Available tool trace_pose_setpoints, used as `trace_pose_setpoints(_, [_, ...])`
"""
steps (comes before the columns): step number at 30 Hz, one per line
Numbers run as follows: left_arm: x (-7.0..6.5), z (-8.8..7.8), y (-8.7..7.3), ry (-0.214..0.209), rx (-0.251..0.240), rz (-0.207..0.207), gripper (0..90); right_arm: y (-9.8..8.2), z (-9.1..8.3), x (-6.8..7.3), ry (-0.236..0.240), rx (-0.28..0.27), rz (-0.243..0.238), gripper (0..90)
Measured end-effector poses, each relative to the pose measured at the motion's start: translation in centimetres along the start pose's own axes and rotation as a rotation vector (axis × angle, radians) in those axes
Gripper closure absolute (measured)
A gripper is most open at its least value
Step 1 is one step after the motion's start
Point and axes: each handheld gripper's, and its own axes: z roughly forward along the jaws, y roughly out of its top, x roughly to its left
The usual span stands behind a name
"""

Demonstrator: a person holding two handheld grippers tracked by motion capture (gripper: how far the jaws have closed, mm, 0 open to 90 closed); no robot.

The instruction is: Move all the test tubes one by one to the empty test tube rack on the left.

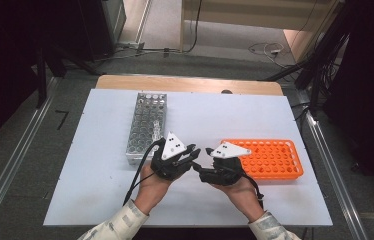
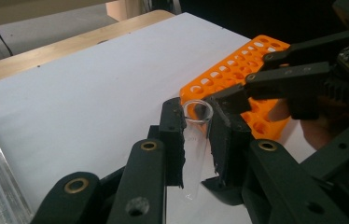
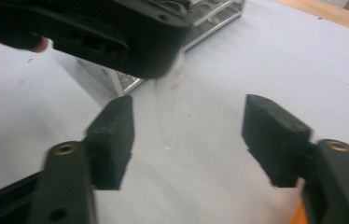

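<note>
A clear glass test tube [image 2: 195,140] stands upright, open mouth up, between the pads of my left gripper [image 2: 196,126], which is shut on it. In the high view the left gripper [image 1: 193,152] and right gripper [image 1: 198,170] meet tip to tip over the white sheet, between the two racks. My right gripper [image 3: 189,130] is open with its pads wide apart. The faint tube [image 3: 170,107] hangs down between them from the left gripper [image 3: 116,32] without touching either pad. Seen from the left gripper view, the right gripper [image 2: 256,70] reaches in beside the tube's rim.
An orange tube rack [image 1: 270,159] with several empty holes lies to the right of the hands. To their left stands a clear rack [image 1: 145,125] of several tubes. The white sheet [image 1: 100,175] covers the wooden table [image 1: 185,82]. Cables trail toward the person.
</note>
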Motion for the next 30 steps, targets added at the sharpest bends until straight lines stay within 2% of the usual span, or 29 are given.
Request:
trace_pose_setpoints(11, [1.3, 0.2, 1.0, 0.020, -0.010, -0.041, 75.2, -1.3, -1.9, -2.3, -0.027, -0.005, 0.068, 25.8])
trace_pose_setpoints(25, [3.0, 0.7, 2.7, 0.059, -0.012, -0.074, 75.2, -1.9, -2.8, -3.1, -0.045, -0.019, 0.094, 25.8])
trace_pose_setpoints(30, [3.3, 0.9, 3.1, 0.071, -0.012, -0.071, 75.3, -2.1, -2.9, -3.2, -0.046, -0.014, 0.096, 25.8])
